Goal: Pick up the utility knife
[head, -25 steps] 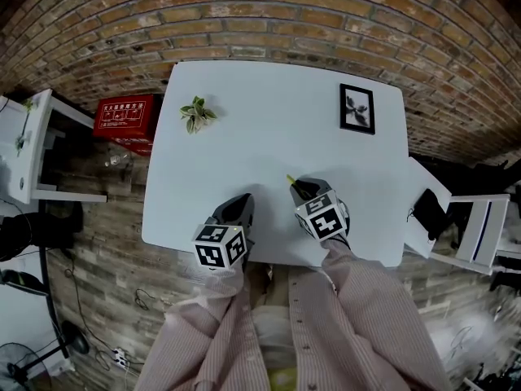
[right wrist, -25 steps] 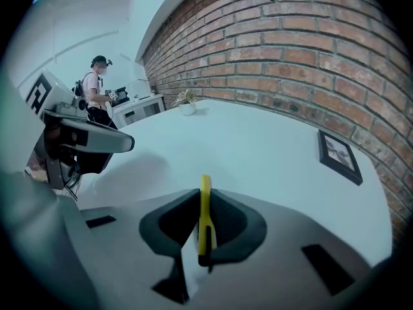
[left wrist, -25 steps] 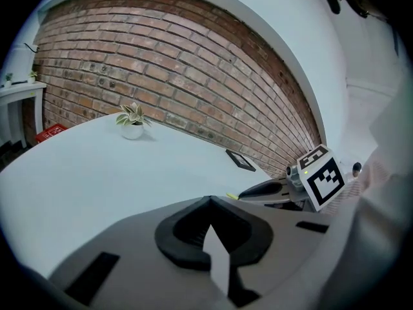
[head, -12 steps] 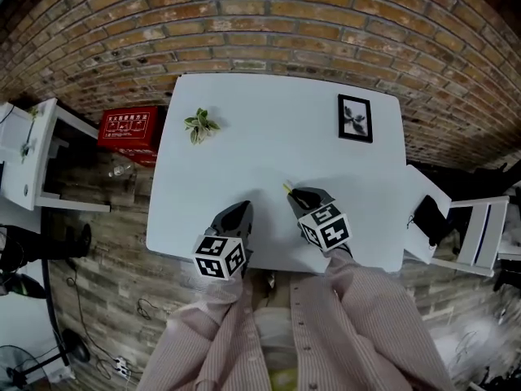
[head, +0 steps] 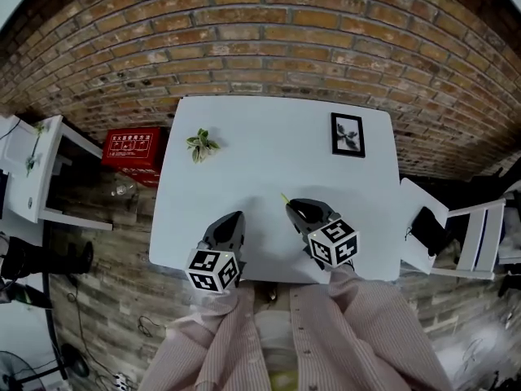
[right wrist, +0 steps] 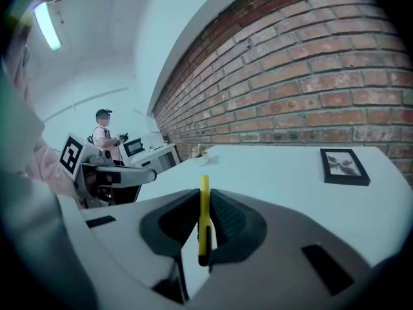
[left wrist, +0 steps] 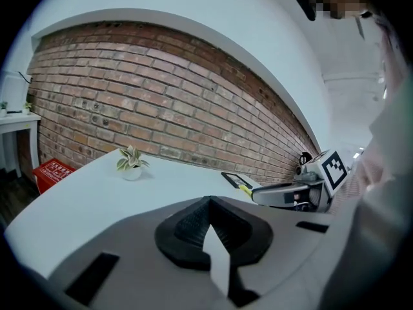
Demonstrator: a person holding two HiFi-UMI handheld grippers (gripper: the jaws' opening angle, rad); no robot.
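Observation:
The utility knife (right wrist: 204, 218) is slim and yellow, and it stands on edge between the pads of my right gripper (right wrist: 204, 234), which is shut on it. Its yellow tip (head: 285, 197) pokes out ahead of the right gripper (head: 299, 210), held above the near part of the white table (head: 269, 137). My left gripper (head: 229, 222) hovers beside it to the left, over the table's front edge. In the left gripper view the left gripper (left wrist: 208, 202) has its pads together with nothing between them, and the right gripper (left wrist: 284, 194) shows at the right.
A small potted plant (head: 200, 144) stands at the table's far left and a black picture frame (head: 348, 133) lies at its far right. A brick wall runs behind. A red box (head: 132, 147) and a white shelf (head: 32, 169) are to the left, and a chair (head: 464, 235) to the right.
Both grippers have risen above the table. The right one has carried the yellow knife up with it and tilted.

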